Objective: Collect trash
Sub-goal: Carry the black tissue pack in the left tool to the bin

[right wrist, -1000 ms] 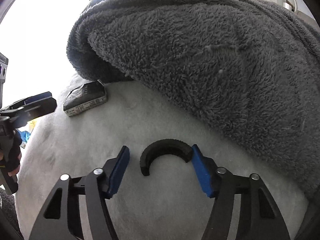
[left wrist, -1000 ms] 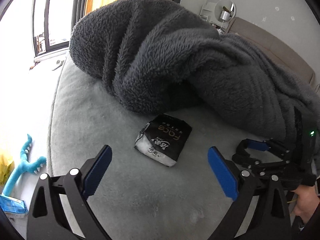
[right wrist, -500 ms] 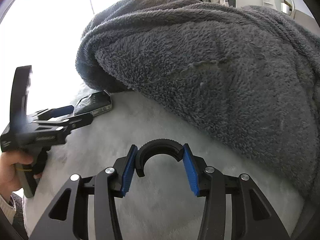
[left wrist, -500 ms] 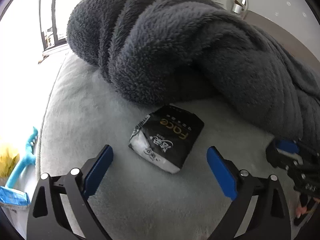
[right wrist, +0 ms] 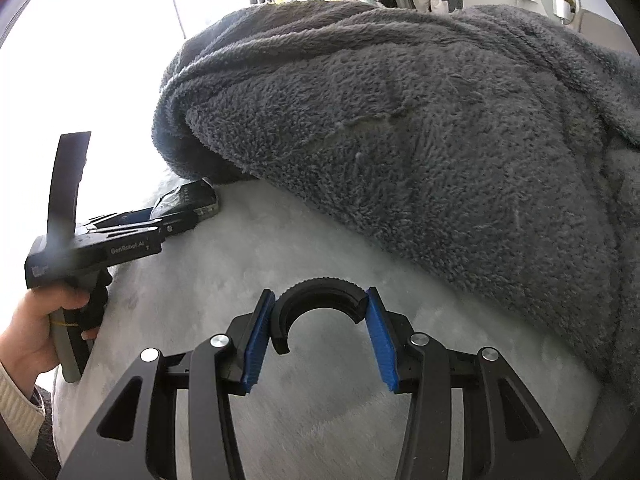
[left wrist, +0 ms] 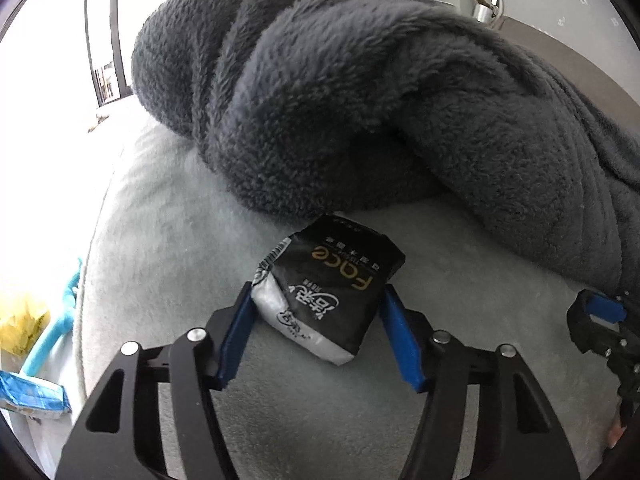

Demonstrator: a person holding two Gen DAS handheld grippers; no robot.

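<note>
A black and white tissue pack [left wrist: 328,284] lies on the light grey bed cover [left wrist: 168,240], just in front of a dark grey fleece blanket [left wrist: 360,100]. My left gripper [left wrist: 316,300] is shut on the tissue pack, one blue pad on each side. The pack also shows in the right wrist view [right wrist: 188,200], with the left gripper [right wrist: 152,220] on it. My right gripper [right wrist: 318,312] is shut on a black curved plastic piece [right wrist: 318,300], a ridged half ring, held just above the bed cover [right wrist: 320,420]. The right gripper also shows at the right edge of the left wrist view [left wrist: 600,312].
The fleece blanket [right wrist: 420,140] is heaped across the back and right of the bed. Off the bed's left edge lie a blue toy [left wrist: 52,340], something yellow [left wrist: 20,328] and a blue packet [left wrist: 32,396]. A window [left wrist: 104,40] is at the back left.
My left gripper moved forward and shut on the tissue pack. My right gripper shut on the black curved piece and came back from the blanket a little.
</note>
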